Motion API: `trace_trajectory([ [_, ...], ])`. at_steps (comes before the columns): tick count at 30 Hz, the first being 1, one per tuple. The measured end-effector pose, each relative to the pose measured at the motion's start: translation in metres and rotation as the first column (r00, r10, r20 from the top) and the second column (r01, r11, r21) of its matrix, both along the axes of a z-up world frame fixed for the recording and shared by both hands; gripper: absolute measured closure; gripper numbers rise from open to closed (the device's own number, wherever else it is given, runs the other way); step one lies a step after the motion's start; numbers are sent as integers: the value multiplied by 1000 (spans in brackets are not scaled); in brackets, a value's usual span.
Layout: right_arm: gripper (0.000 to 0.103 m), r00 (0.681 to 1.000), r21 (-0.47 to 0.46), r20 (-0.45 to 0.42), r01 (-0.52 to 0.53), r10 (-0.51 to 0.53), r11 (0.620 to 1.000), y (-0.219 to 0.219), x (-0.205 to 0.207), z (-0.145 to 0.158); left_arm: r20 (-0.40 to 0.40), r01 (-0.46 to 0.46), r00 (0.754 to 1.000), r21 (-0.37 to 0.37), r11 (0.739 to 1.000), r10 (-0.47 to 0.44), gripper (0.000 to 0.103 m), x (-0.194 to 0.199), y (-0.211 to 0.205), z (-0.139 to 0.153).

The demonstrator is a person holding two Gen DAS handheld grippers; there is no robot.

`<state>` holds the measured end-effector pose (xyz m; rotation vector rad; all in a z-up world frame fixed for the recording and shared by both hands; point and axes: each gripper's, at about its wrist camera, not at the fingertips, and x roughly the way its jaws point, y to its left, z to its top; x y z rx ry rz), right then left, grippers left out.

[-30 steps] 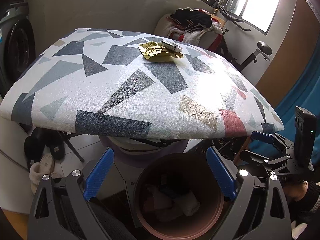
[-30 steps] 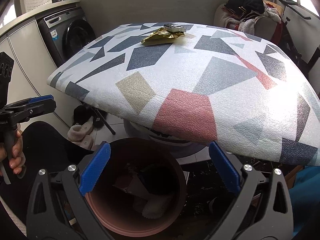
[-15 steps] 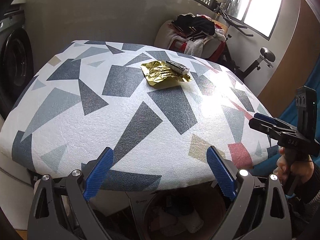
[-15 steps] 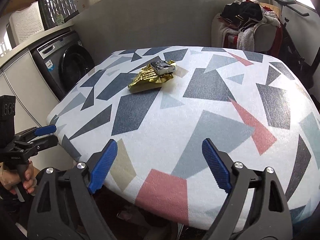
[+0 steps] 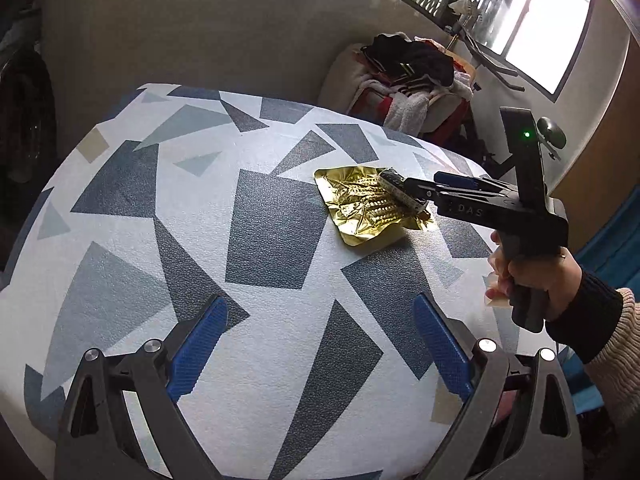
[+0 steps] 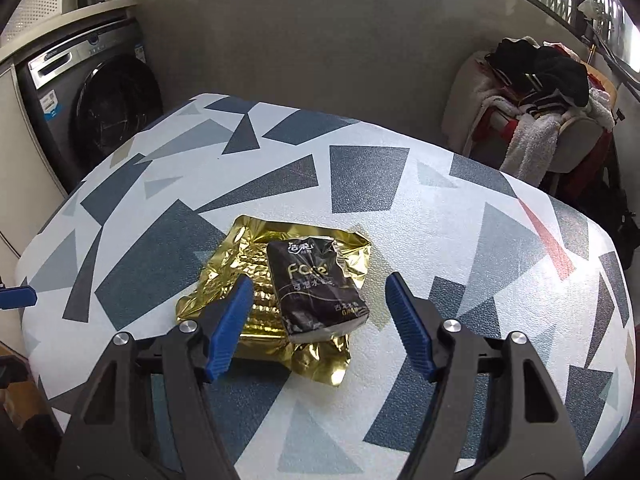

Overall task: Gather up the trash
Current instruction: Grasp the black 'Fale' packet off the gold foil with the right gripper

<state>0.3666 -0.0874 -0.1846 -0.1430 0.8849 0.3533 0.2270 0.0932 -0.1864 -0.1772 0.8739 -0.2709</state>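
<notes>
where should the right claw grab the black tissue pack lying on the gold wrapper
Grip the black tissue pack across its two long side edges, coming down from above. It lies flat on the gold wrapper, long axis pointing away from the right claw, whose closing jaws already straddle it.

Both views look down at a slant over the patterned table [image 5: 256, 360], each from behind its own gripper's two blue-padded fingers. The left wrist view sits back near the table's edge and takes in the right gripper [image 5: 416, 196] from the side. The right wrist view sits close above the gold wrapper [image 6: 256, 280]. Both share the wrapper, the tabletop and the clothes-heaped chair [image 5: 412, 76].
</notes>
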Motion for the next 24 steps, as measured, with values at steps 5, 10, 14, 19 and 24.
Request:
trace_trajectory([
  [5, 60, 997, 76, -68, -14, 20, 997, -7, 3, -16, -28, 45, 999, 11, 999, -44, 11, 36, 2, -3],
  [10, 62, 999, 197, 14, 48, -52, 979, -50, -42, 6, -66, 87, 994, -31, 996, -89, 11, 79, -11, -13],
  [14, 62, 994, 204, 17, 105, -111, 973, -84, -73, 5, -110, 78, 990, -116, 990, -91, 12, 114, -26, -26],
  [19, 62, 986, 238, 11, 159, -167, 958, -117, -100, -1, -177, 18, 983, -196, 981, -53, 16, 141, -44, -45],
  [24, 62, 982, 239, 40, 170, -185, 956, -128, -110, 6, -180, 32, 982, -174, 984, -63, 27, 145, -65, -53],
])
